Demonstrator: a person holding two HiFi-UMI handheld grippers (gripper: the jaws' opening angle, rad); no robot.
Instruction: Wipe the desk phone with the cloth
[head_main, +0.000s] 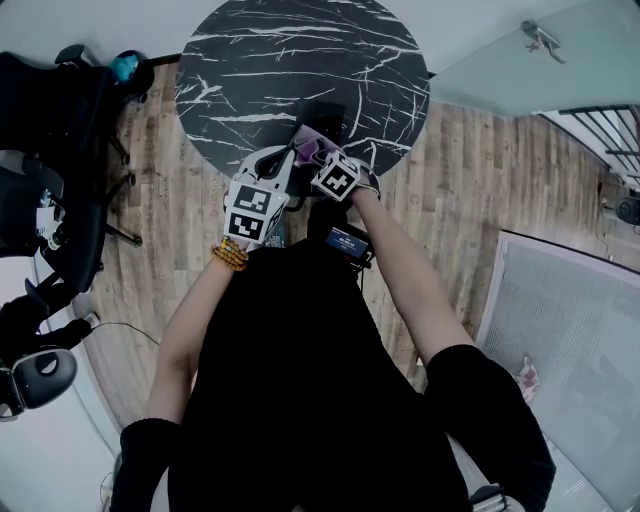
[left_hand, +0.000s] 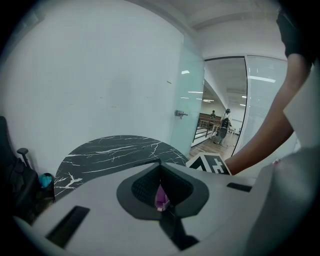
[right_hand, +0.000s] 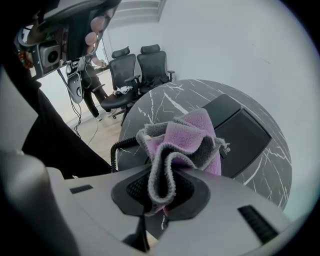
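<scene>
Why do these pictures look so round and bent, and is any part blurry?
Head view: wide lens bows the floorboards round the table. Left gripper view: dark round border, bright ceiling lights. Right gripper view: cloth sharp, near edges soft.

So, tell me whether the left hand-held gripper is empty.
No: the left gripper view shows a purple sliver of cloth pinched between the jaws of the left hand-held gripper.
</scene>
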